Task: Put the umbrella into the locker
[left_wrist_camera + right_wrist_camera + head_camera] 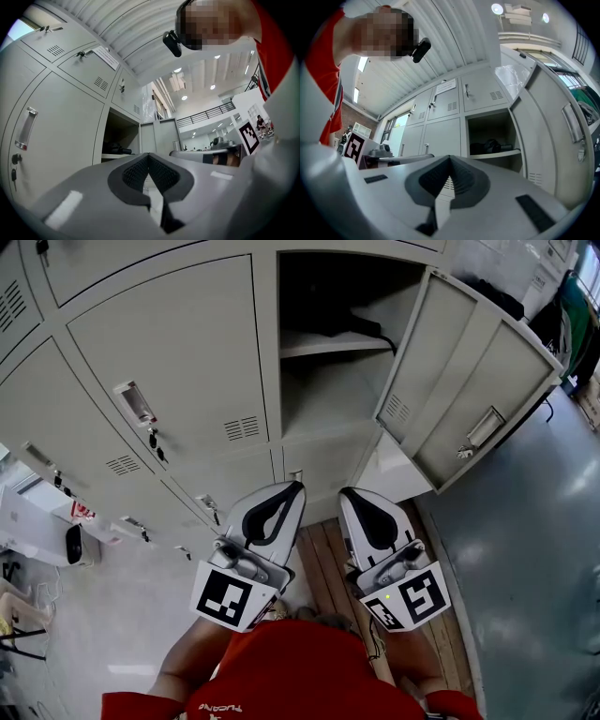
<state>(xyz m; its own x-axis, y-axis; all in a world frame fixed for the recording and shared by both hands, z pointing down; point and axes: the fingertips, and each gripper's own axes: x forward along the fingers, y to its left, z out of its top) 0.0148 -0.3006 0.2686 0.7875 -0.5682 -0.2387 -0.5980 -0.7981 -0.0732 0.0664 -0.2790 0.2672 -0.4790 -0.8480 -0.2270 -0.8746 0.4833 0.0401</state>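
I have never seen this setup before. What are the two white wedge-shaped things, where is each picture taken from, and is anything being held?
A person in a red shirt holds two hand-held grippers. The head view looks down from the person's head and shows the left gripper and the right gripper, each with a marker cube. The other two pictures look along each gripper's own jaws. Both grippers are shut and hold nothing. Ahead is a locker with its door swung open. On its shelf lies a dark bundle, apparently the umbrella.
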